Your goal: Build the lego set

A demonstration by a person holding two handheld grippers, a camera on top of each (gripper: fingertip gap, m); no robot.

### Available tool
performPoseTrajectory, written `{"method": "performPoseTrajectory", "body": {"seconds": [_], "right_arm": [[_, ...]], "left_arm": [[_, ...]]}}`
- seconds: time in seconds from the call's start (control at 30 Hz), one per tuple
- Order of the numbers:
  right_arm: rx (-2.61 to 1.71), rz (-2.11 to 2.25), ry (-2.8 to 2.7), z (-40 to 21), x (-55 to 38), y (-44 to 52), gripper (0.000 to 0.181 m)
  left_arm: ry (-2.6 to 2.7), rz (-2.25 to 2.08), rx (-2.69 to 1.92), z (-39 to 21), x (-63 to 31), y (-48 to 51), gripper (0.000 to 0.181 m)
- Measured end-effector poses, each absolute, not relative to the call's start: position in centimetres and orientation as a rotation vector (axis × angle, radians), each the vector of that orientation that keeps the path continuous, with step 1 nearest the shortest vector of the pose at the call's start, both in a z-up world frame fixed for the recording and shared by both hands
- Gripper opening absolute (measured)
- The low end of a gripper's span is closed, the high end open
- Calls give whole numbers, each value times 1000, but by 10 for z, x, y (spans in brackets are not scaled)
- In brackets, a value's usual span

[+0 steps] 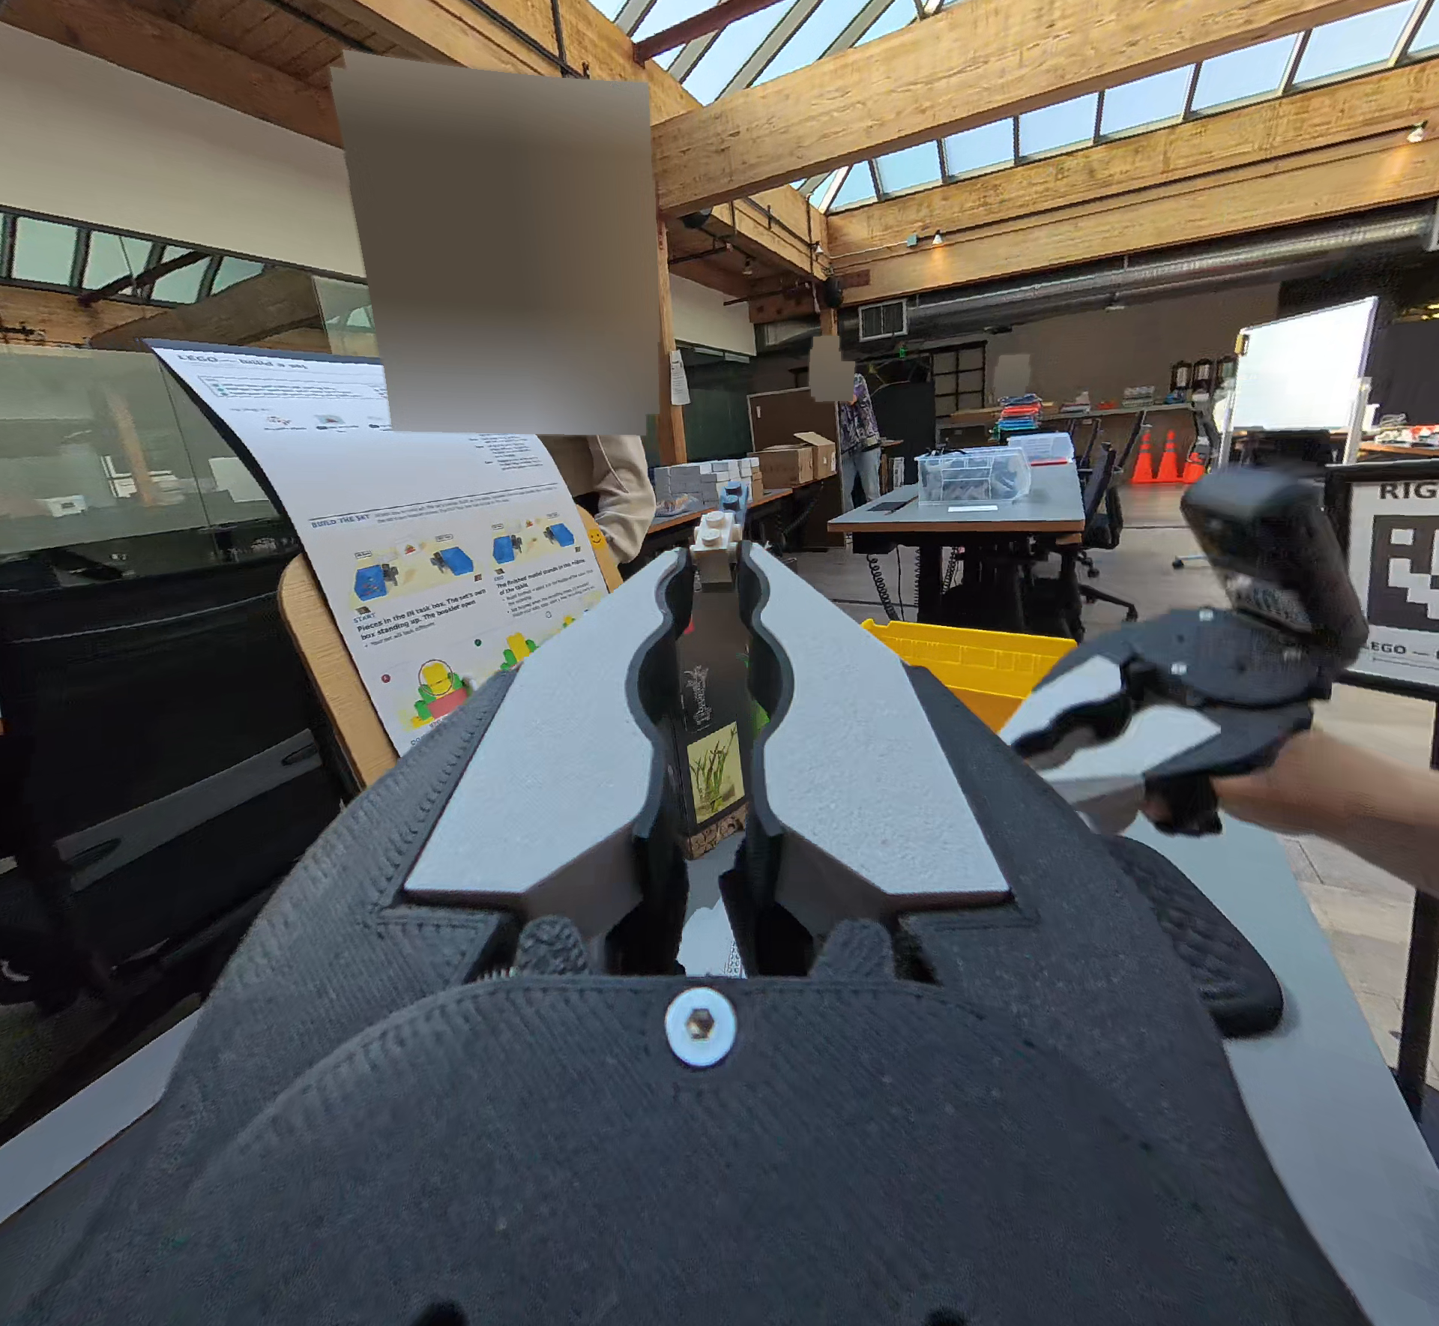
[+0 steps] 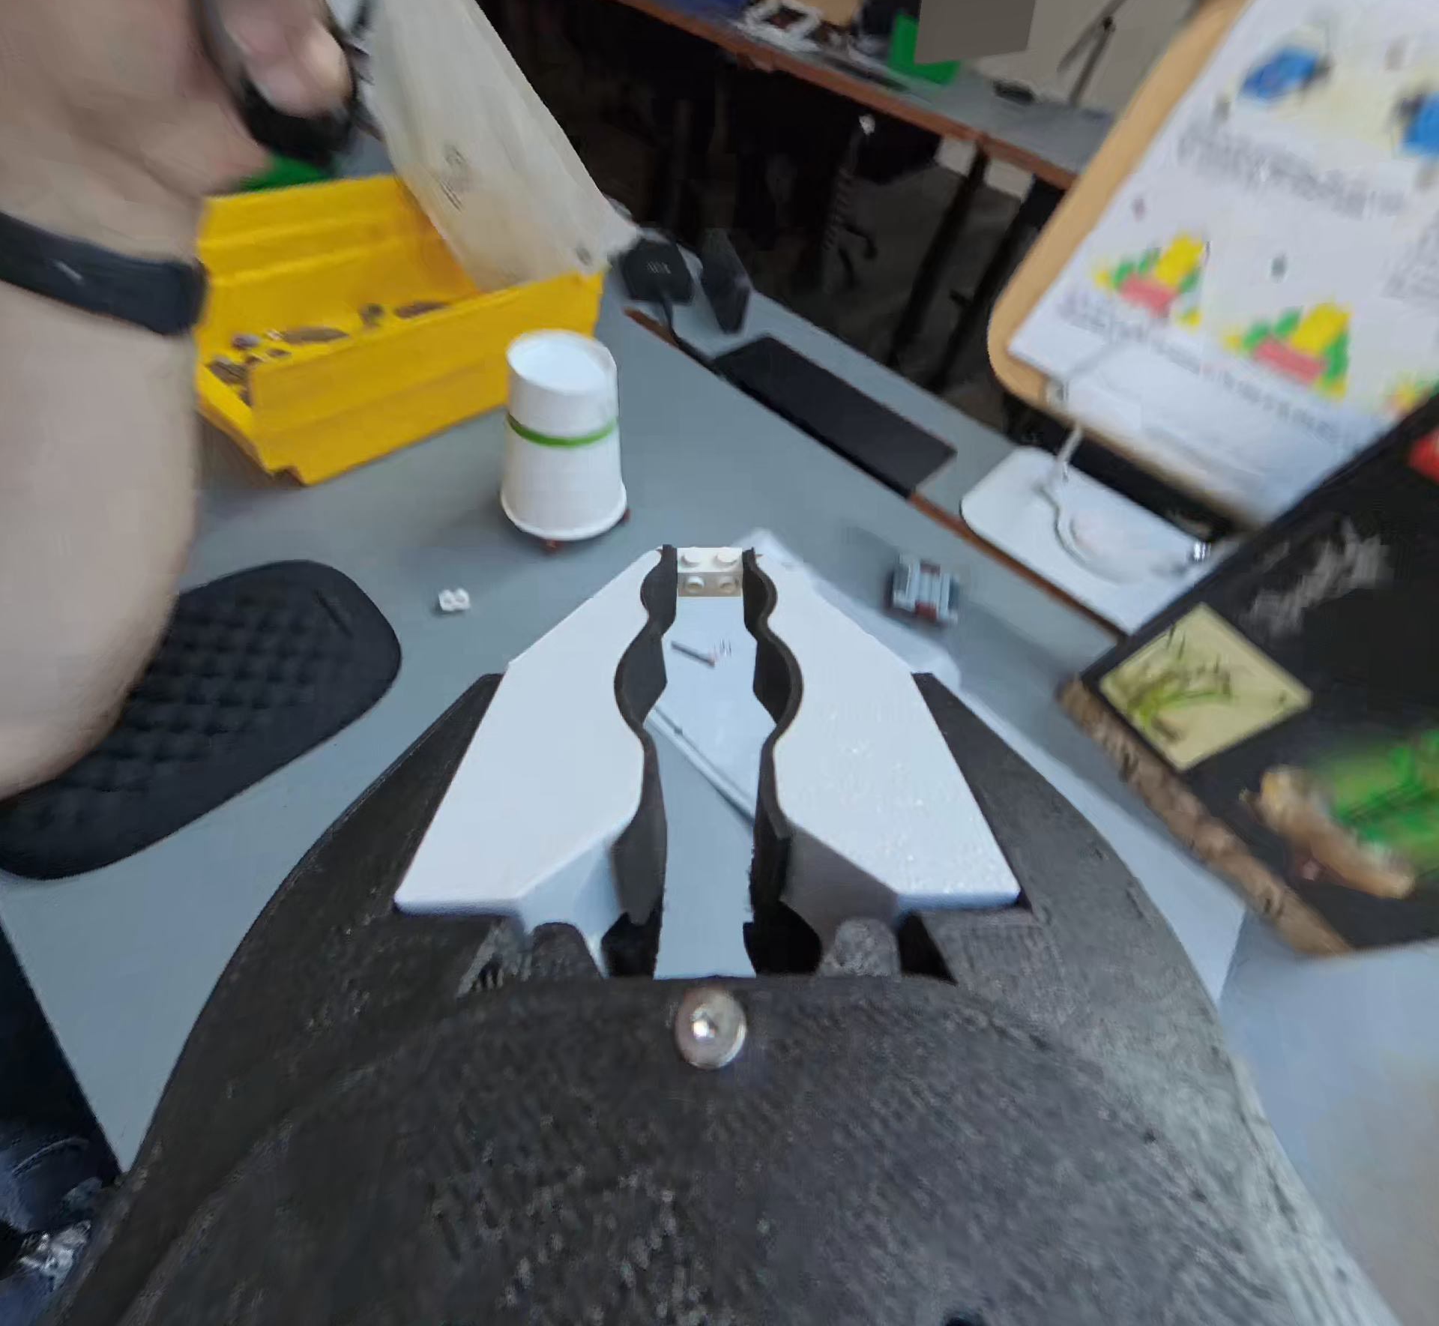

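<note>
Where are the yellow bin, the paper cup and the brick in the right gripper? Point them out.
yellow bin [image 2: 436,424]: right wrist view, front wall.
paper cup [image 2: 562,463]: right wrist view, side wall.
brick [image 2: 708,572]: right wrist view, studded face.

Printed writing appears on the instruction sheet [image 1: 436,556], the marker sign [image 1: 1394,572] and the black set box [image 2: 1277,728].

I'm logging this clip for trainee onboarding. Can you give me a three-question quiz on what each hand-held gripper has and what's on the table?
1. True or false: the left hand-held gripper is shut on a small pale brick.
2. What does the right hand-held gripper hold?
A. a cup
B. a pale brick
C. nothing
3. Fill in: the white paper cup stands upside down on the grey table, beside the ____ bin.

Key: 1 true; 2 B; 3 yellow.
</note>
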State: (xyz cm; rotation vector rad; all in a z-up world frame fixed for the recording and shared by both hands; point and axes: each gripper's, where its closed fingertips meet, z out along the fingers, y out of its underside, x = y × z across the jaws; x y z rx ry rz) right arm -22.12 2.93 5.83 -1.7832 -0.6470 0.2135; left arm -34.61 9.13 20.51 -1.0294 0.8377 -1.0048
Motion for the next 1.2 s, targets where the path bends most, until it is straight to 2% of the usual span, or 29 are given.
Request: {"method": "performPoseTrajectory", "body": {"seconds": [0.07, 0.13, 0.27, 0.4, 0.6, 0.67, 0.73, 0.83, 0.93, 1.07, 1.13, 1.2], "right_arm": [[-1924, 220, -438, -24, -201, 21, 15], [-2009, 266, -246, -75, -191, 12, 15], [-2079, 119, -135, -119, -174, 4, 16], [-2204, 176, 10, -155, -173, 0, 16], [-2245, 112, 14, -161, -182, 0, 20], [-2251, 124, 11, -161, -187, -1, 29], [-2268, 164, -1, -160, -194, -5, 46], [-2291, 141, -194, -148, -191, -15, 53], [-2123, 216, -802, -112, -198, -20, 44], [-1897, 39, -1476, -120, -179, -21, 29], [-1916, 160, -1583, -129, -185, -23, 25], [-1940, 289, -1571, -130, -195, -15, 29]], "left_arm": [[809, -1014, -1009, 210, -355, 92, 9], [790, -1009, -995, 213, -357, 92, 8], [783, -1013, -983, 214, -350, 90, 9], [809, -1019, -977, 213, -340, 85, 9], [831, -1009, -981, 212, -335, 82, 9], [836, -1010, -981, 212, -334, 81, 9], [838, -1013, -980, 213, -334, 79, 9], [840, -1008, -983, 212, -335, 79, 9], [849, -1020, -984, 212, -336, 78, 8], [857, -1021, -986, 212, -336, 77, 9], [863, -1011, -989, 211, -335, 76, 8], [867, -1009, -990, 211, -334, 75, 8]]}}
